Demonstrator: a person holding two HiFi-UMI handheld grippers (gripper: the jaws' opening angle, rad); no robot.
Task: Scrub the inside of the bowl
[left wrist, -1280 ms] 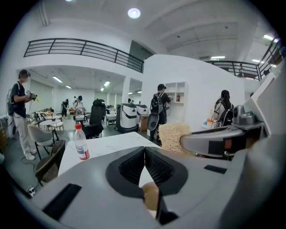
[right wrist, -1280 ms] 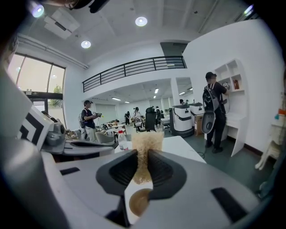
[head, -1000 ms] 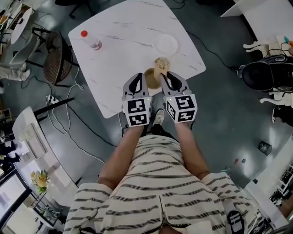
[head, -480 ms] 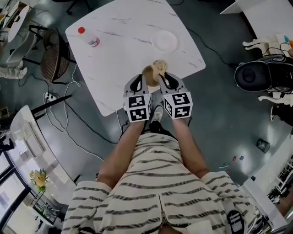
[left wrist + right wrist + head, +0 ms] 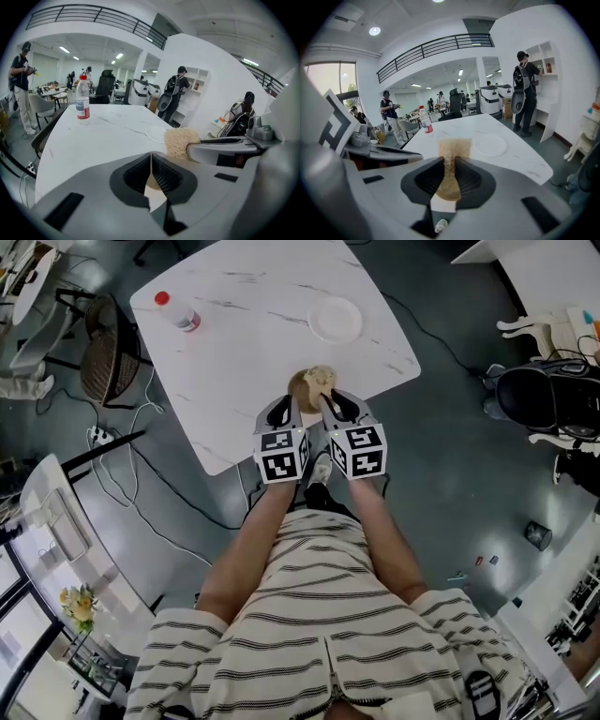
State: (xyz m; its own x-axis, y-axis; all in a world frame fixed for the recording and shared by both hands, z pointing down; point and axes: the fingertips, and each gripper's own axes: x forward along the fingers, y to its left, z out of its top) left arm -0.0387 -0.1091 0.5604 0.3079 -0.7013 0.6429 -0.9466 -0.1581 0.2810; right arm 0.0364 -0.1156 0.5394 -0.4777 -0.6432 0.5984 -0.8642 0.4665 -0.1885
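Drawn closer together than a second ago: left gripper (image 5: 291,403) and right gripper (image 5: 330,401), marker cubes now nearly side by side at frame centre of the head view; bowl and pad nudged slightly up-frame with them. Tan bowl (image 5: 299,386) on the near edge of the white marbled table (image 5: 253,343), just above the two grippers. Left gripper view: jaws pressed nearly together on a thin tan edge, read as the bowl's near rim. Right gripper view: jaws narrow, clamped on a fibrous tan scrub pad (image 5: 451,154), pad sticking out past the fingertips. Head view: scrub pad (image 5: 322,378) over the bowl's upper right part, covering that side of the rim; contact with the inner surface not resolvable. Nothing else made out in the bowl from here, most of its inside hidden by pad and jaws. Same pad at centre right of the left gripper view (image 5: 180,142), held out on the other gripper's long grey finger. White plate (image 5: 336,320) further up-frame, apart from the bowl, lying flat. Clear bottle (image 5: 178,315) with red cap and red label, upright near the table's upper left corner, well apart from bowl and plate; fill level unreadable. Dark mesh chair (image 5: 103,362) at the table's left side. Standing people in the background of both gripper views.
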